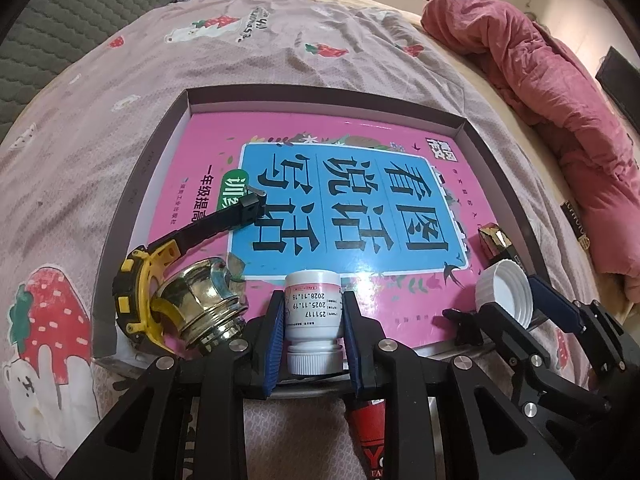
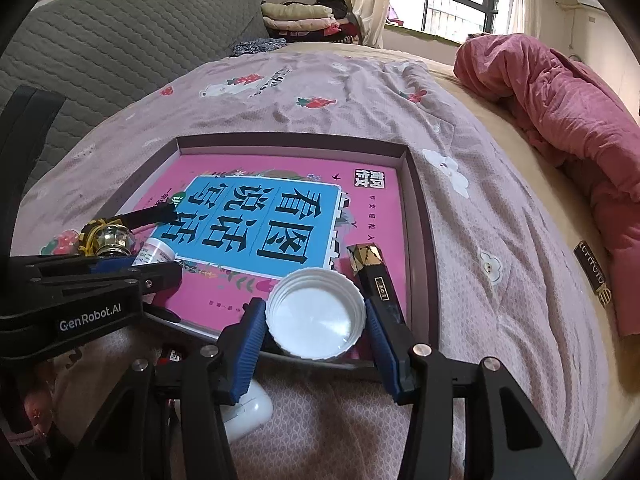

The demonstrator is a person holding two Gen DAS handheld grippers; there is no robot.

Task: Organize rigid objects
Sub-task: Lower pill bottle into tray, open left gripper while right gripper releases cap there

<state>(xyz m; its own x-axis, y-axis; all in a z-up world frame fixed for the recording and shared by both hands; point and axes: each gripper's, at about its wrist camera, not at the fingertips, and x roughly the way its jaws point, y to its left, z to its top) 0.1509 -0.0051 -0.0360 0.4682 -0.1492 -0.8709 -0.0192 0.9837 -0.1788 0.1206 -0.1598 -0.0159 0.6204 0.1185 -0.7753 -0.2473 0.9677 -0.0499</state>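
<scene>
A shallow box tray lies on the bed with a pink and blue book in it. My left gripper is shut on a small white pill bottle at the tray's near edge; the bottle also shows in the right wrist view. My right gripper is shut on a white ribbed lid over the tray's near right part. A brass knob and a yellow-black watch lie at the near left. A black-gold box lies at the right.
A red tube lies on the bed just below my left gripper. A white case lies under my right gripper. A pink duvet is heaped at the right, and a grey quilted sofa back stands at the left.
</scene>
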